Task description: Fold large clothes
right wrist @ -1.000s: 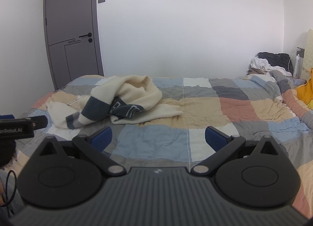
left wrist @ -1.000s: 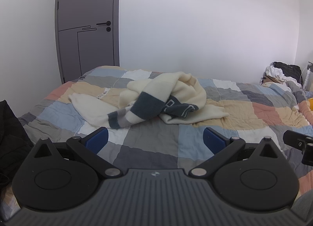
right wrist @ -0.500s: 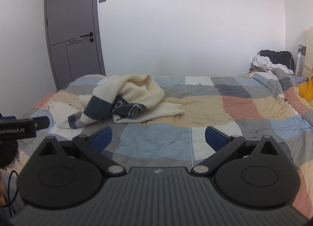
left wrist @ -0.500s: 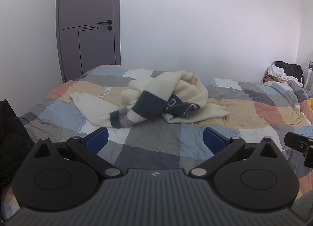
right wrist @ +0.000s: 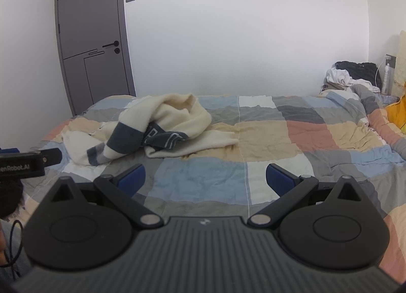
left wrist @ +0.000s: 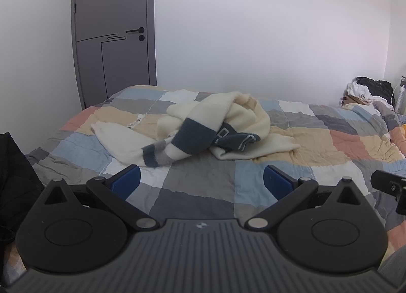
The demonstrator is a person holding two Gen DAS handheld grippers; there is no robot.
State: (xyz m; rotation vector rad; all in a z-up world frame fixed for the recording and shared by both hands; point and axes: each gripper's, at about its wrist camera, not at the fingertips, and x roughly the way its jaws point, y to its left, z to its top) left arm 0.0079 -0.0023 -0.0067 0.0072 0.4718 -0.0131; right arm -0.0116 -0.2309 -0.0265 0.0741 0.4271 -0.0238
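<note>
Sweater [left wrist: 203, 128] lying crumpled on patchwork quilt [left wrist: 317, 146], grey door [left wrist: 111, 39] upper left.
Left gripper [left wrist: 201, 181] and right gripper [right wrist: 205, 179] are hovering wide apart, empty; "enRobot.AI" showing at left edge.

Left tongs [left wrist: 200, 181]: black ribbed body, two round black discs, silver pivot screws, black linkage arms tipped by blue pads [left wrist: 126, 181]. Right tongs [right wrist: 205, 180]: same build, small white logo behind the pivots. White "Robot.AI" lettering is seen on the other unit's black housing, left of the right tongs.
</note>
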